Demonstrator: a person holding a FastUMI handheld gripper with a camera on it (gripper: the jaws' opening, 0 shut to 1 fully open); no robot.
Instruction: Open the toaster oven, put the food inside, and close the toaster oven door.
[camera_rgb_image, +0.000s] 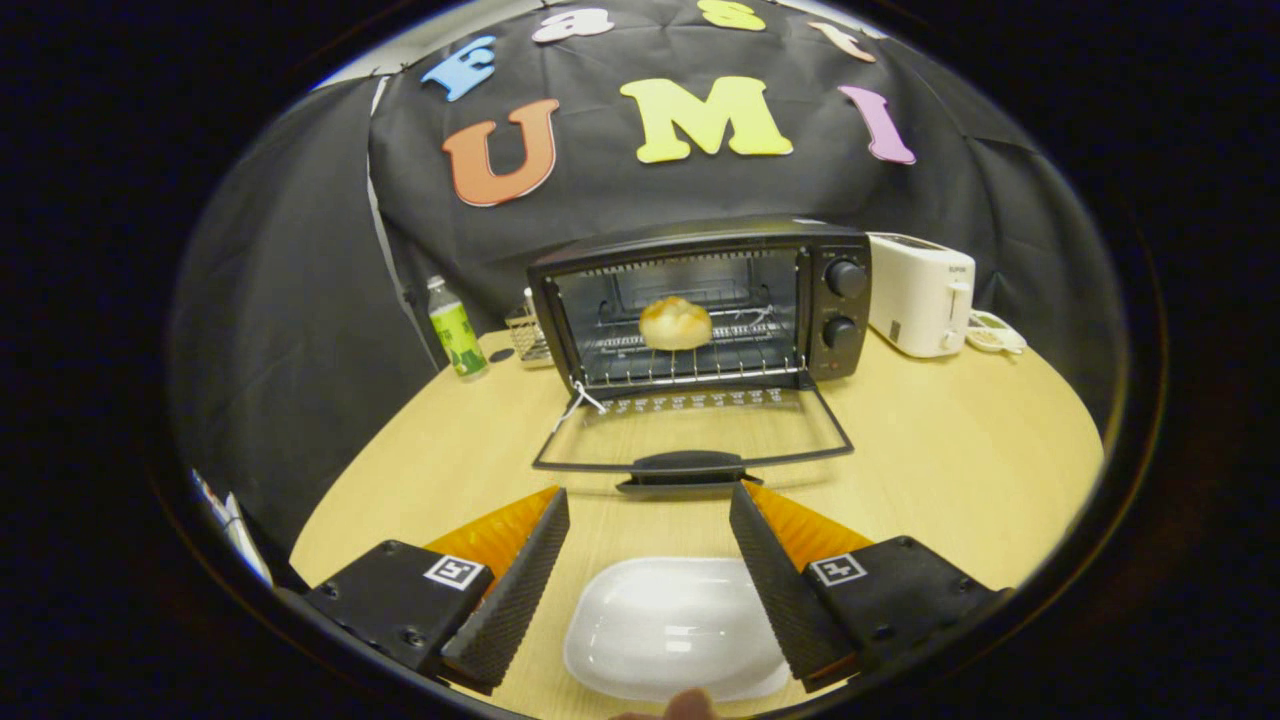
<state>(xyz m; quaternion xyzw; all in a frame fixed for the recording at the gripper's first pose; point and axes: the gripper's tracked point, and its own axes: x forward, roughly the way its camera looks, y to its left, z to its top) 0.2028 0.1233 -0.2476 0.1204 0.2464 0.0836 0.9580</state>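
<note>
You are holding the gripper with its fingers spread wide and gripping nothing, above a white plate that is lying bare on the wooden table between and below them. The bread roll is sitting on the wire rack inside the toaster oven, toward the far middle of the table, so by the look of it the loading is done. The glass door is lying folded down flat toward you, its dark handle just ahead of the fingertips. That door is probably rigid, light and hinged at its far edge. The glass may be slippery, so you are better off getting under the handle's middle and lifting. To the right, a white toaster is standing well apart.
</note>
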